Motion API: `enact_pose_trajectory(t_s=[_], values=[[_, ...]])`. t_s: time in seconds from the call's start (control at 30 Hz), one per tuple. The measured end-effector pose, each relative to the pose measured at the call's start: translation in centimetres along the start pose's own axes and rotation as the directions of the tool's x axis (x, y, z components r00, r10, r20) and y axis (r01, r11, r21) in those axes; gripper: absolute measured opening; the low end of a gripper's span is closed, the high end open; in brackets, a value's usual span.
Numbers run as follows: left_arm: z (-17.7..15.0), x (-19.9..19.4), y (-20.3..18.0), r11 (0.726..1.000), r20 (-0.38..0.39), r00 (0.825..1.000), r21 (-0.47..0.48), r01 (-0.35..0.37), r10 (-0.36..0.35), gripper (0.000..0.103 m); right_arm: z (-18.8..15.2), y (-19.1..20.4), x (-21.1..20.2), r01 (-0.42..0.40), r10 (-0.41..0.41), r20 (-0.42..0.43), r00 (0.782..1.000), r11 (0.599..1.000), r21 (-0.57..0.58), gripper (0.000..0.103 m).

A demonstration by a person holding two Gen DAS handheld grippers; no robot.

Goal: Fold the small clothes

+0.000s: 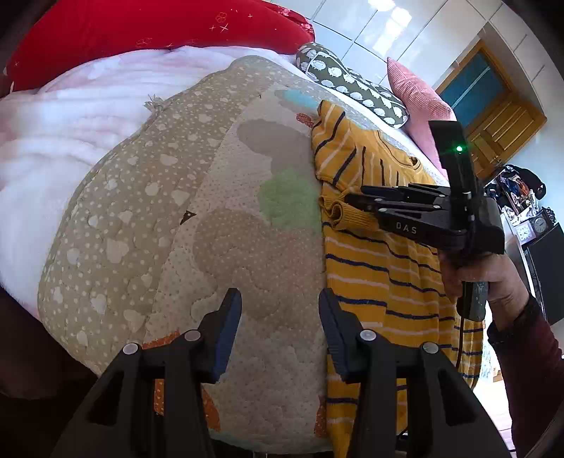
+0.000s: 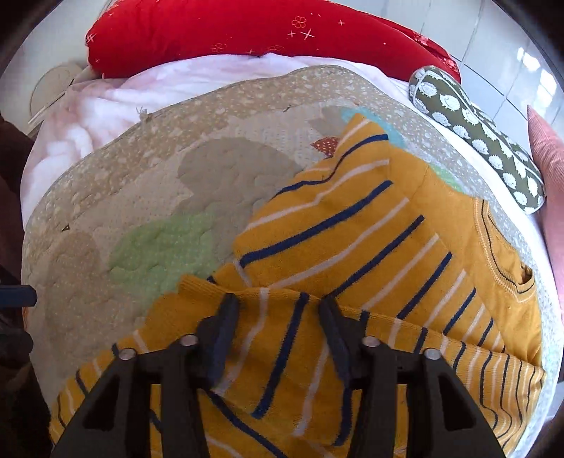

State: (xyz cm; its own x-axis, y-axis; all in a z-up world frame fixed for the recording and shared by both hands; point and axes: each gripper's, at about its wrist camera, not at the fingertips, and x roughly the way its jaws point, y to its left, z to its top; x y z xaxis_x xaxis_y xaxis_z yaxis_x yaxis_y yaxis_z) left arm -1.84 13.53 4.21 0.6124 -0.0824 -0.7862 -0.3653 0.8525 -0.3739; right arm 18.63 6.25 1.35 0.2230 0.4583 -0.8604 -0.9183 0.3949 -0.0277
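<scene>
Left gripper [image 1: 280, 310]: jaws parted, holding nothing. Right gripper [image 2: 278, 313]: jaws parted, fingers extended level. Right hand [image 1: 483, 278] grasps its handle.

The small sweater [image 2: 352, 253] is a soft mustard knit, matt and faintly fuzzy, with ribbed cuff and collar. Under it the quilted mat [image 1: 197, 225] is stitched cotton, puckered and dull. At twelve o'clock the red pillow [image 1: 141, 31] looks smooth with a slight sheen; the pink blanket [image 1: 53, 141] below it is fluffy fleece. The left gripper [image 1: 280, 334] is matt black plastic with bright metal pins. At two o'clock a wooden door [image 1: 493, 112] shows a satin varnish.
</scene>
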Motion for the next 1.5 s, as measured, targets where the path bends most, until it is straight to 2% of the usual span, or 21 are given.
enact_pose_trajectory(t_s=[0.03,0.17,0.4,0.5,0.6,0.63,0.7,0.73,0.87,0.9,1.0,1.03,1.07,1.1,1.13,1.2,1.23,1.27,1.3,1.4,1.5], values=[[0.0,0.0,0.1,1.0,0.001,1.0,0.001,-0.001,0.001,0.044,-0.1,0.1,-0.5,0.015,-0.015,0.007,1.0,1.0,0.01,0.005],[-0.1,0.0,0.4,1.0,0.001,1.0,-0.009,0.004,-0.004,0.044,-0.4,-0.4,-2.6,0.023,-0.028,0.064,0.998,0.997,0.073,0.003],[-0.3,0.1,0.4,1.0,-0.008,1.0,-0.021,0.005,-0.005,0.044,4.0,-4.2,-3.7,0.11,-0.154,0.154,0.976,0.959,0.262,0.003],[-0.4,-0.1,0.2,1.0,-0.013,1.0,-0.025,0.002,-0.002,0.044,5.8,-6.3,-1.5,0.145,-0.194,0.115,0.974,0.93,0.337,0.006],[-0.6,-0.6,0.0,1.0,-0.009,1.0,-0.018,0.004,-0.004,0.045,5.4,-7.3,-0.2,0.173,-0.205,0.05,0.977,0.912,0.371,0.007],[-0.7,-0.7,-0.1,1.0,-0.007,1.0,-0.016,0.004,-0.004,0.047,4.6,-7.7,-0.8,0.148,-0.19,0.068,0.979,0.907,0.395,0.009],[-0.7,-0.9,0.0,1.0,-0.004,1.0,-0.012,0.002,-0.003,0.049,2.0,-8.9,-2.8,0.093,-0.157,0.105,0.982,0.885,0.456,0.026],[-0.6,-1.0,0.0,1.0,-0.003,1.0,-0.011,0.004,-0.004,0.049,0.3,-9.8,-4.2,0.084,-0.166,0.13,0.978,0.87,0.485,0.036],[-0.6,-1.0,-0.6,1.0,0.005,1.0,-0.001,0.009,-0.009,0.049,-7.2,-14.8,-8.6,0.152,-0.265,0.11,0.958,0.795,0.588,0.038],[-0.6,-0.9,-0.9,1.0,0.001,1.0,-0.001,0.011,-0.011,0.049,-9.2,-16.5,-9.1,0.156,-0.26,0.082,0.962,0.77,0.619,0.038],[-0.8,-0.8,-2.2,1.0,-0.005,1.0,0.011,0.022,-0.022,0.049,-15.1,-21.9,-9.2,0.194,-0.233,-0.05,0.971,0.654,0.731,0.037],[-0.8,-0.8,-2.7,1.0,-0.004,1.0,0.02,0.02,-0.02,0.049,-16.7,-23.1,-9.2,0.292,-0.287,-0.137,0.948,0.613,0.734,0.035],[-0.9,-0.9,-3.3,0.999,-0.003,1.0,0.035,0.016,-0.016,0.049,-18.0,-23.8,-9.5,0.421,-0.381,-0.228,0.896,0.564,0.71,0.039],[-1.0,-1.0,-3.8,0.999,-0.002,1.0,0.047,0.011,-0.011,0.05,-19.1,-24.2,-10.2,0.496,-0.451,-0.27,0.851,0.519,0.696,0.04],[-1.0,-1.0,-4.2,0.998,-0.003,1.0,0.057,0.006,-0.006,0.052,-20.0,-24.6,-11.1,0.489,-0.464,-0.258,0.847,0.493,0.72,0.04],[-1.0,-0.8,-4.8,0.998,-0.01,1.0,0.069,-0.007,0.007,0.052,-21.6,-25.0,-12.8,0.334,-0.397,-0.141,0.907,0.474,0.815,0.04],[-1.0,-0.7,-5.0,0.997,-0.013,1.0,0.071,-0.01,0.011,0.052,-21.9,-24.9,-13.7,0.28,-0.39,-0.091,0.916,0.461,0.842,0.04],[-1.0,-0.5,-5.3,0.997,-0.016,1.0,0.073,-0.012,0.014,0.052,-21.9,-24.5,-14.4,0.252,-0.398,-0.055,0.916,0.463,0.85,0.04],[-0.9,-0.4,-5.6,0.997,-0.02,1.0,0.074,-0.014,0.016,0.052,-21.4,-24.1,-14.9,0.221,-0.395,-0.014,0.919,0.485,0.846,0.04],[-1.0,-0.1,-6.9,0.996,-0.021,1.0,0.093,-0.013,0.015,0.052,-17.7,-22.5,-14.8,0.143,-0.33,0.079,0.941,0.596,0.79,0.04],[-1.4,0.2,-8.1,0.993,-0.028,1.0,0.115,-0.002,0.006,0.052,-12.8,-20.2,-13.0,0.106,-0.248,0.111,0.962,0.718,0.688,0.042]])
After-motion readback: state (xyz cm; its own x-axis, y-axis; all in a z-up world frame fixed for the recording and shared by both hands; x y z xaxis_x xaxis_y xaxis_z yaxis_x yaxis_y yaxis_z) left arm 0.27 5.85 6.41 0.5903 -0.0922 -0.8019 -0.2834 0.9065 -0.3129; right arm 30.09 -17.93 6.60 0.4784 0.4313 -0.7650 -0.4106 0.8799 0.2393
